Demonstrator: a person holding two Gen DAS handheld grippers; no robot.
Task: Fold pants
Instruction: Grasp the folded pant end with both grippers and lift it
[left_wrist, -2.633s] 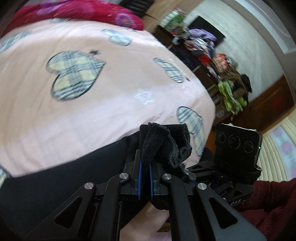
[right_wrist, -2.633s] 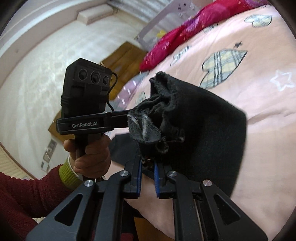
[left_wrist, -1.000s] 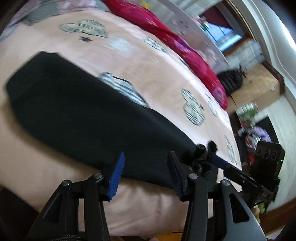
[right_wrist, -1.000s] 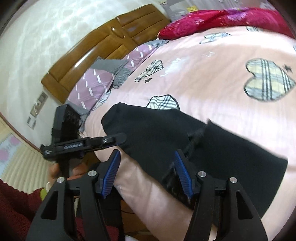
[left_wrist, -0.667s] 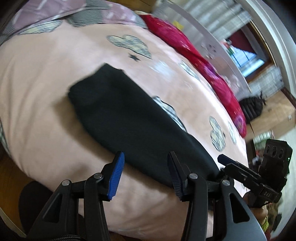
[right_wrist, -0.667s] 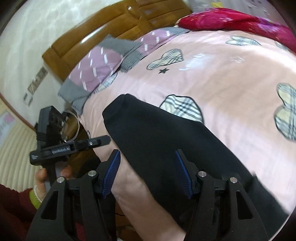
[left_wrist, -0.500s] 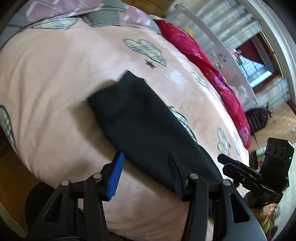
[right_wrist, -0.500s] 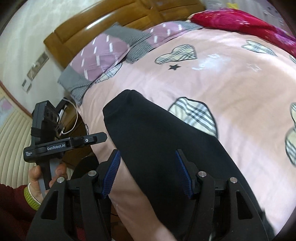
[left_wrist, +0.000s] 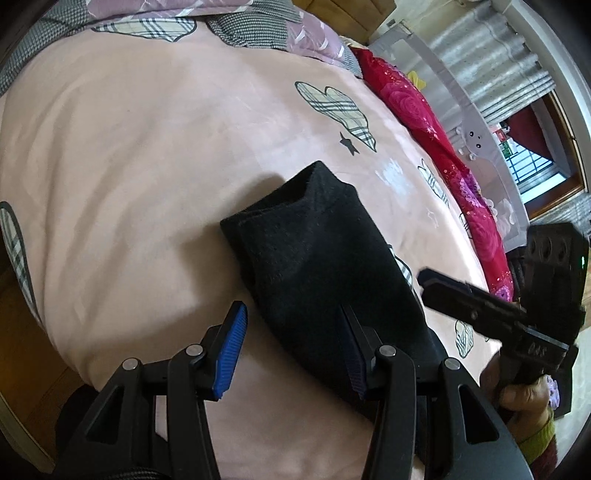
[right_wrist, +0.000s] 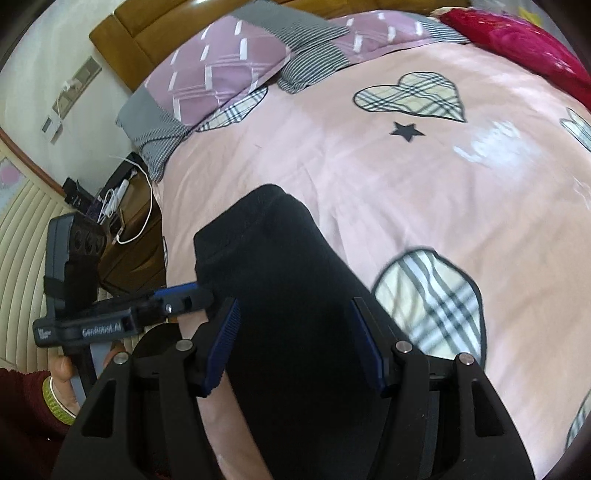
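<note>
Left wrist view: 1 pair of black pants (left_wrist: 317, 258) folded on the pink bedspread (left_wrist: 129, 147), left gripper (left_wrist: 291, 347) angled down, jaws apart, gripping nothing.

Right wrist view: same 1 pants, 2 pillows (right_wrist: 221, 70), right gripper (right_wrist: 295, 347) tilted down above them, spread wide, empty.

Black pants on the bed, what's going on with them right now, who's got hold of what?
A person is working with a handheld gripper in each hand over a pink bedspread with plaid hearts. The black pants lie on it as a long folded strip near the bed's edge. Nothing is gripped: the left gripper and the right gripper both stand open above the strip, with the fabric seen between the fingers but no pads pressing on it. Pillows sit at the headboard end.
</note>
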